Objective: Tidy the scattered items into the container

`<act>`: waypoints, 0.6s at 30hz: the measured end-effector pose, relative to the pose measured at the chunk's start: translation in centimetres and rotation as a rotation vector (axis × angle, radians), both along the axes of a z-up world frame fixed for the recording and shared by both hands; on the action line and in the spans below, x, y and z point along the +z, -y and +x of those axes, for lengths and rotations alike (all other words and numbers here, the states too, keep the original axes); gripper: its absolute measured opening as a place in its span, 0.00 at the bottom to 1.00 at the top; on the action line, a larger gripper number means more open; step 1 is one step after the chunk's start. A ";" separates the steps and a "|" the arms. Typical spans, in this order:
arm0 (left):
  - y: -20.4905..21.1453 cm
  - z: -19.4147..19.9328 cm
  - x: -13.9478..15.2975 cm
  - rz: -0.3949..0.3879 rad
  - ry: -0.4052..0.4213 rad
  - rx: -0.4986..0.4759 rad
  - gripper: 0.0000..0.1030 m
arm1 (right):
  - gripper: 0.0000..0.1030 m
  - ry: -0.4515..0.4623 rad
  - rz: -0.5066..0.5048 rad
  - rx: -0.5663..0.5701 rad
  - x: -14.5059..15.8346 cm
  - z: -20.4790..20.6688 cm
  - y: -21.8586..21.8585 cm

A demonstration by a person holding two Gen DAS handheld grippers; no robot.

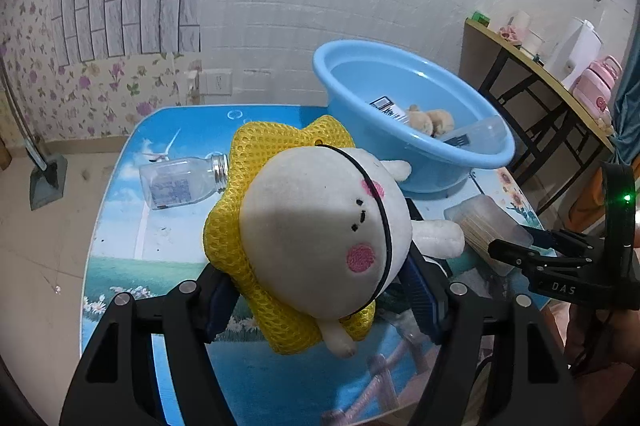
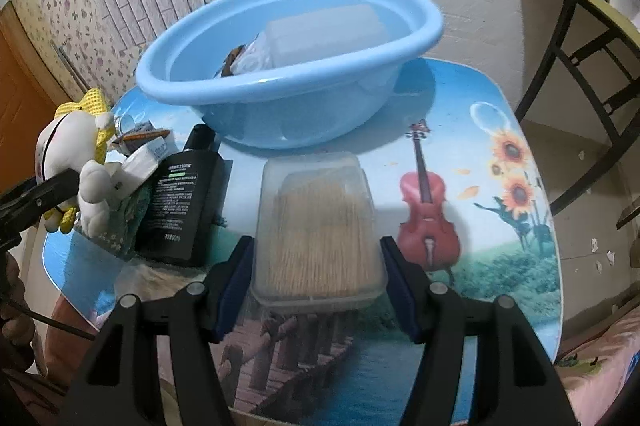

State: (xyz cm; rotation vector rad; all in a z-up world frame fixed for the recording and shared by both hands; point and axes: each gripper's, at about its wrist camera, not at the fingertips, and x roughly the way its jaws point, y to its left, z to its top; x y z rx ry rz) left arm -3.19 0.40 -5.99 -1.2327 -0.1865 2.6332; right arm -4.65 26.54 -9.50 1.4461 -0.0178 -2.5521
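Round white plush doll with pink cheeks and yellow mesh collar (image 1: 320, 238) pinched between the blue pads of the left gripper (image 1: 320, 302), jaws about half apart and pressed into its soft sides, doll off the picture-printed blue tabletop (image 1: 120, 266). Light-blue plastic basin (image 1: 496, 150) at two o'clock from the doll, already holding a few items. Squashy body, grip low on the collar — could swivel or slide out on the carry, or catch the basin rim and drop short.

Clear lidded plastic box of toothpicks (image 2: 320, 222) flat on the table at six o'clock from the basin, flanked by the half-open right gripper (image 2: 316, 290); whether the pads press its walls cannot be told — thin, slick sides may slip or flex under a squeeze.

Empty clear bottle on its side (image 1: 182, 182) at nine o'clock from the doll; black rectangular bottle (image 2: 180, 202) at nine o'clock from the box. Both grippers near each other, so crossing paths toward the basin risks a knock.
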 end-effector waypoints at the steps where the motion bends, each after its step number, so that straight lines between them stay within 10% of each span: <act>1: 0.0 0.3 0.2 -0.001 -0.005 0.002 0.70 | 0.59 -0.007 -0.003 -0.003 0.2 0.4 -0.2; 18: -1.0 2.8 3.6 -0.028 -0.081 -0.009 0.70 | 0.59 -0.122 -0.111 -0.044 4.1 3.2 -2.1</act>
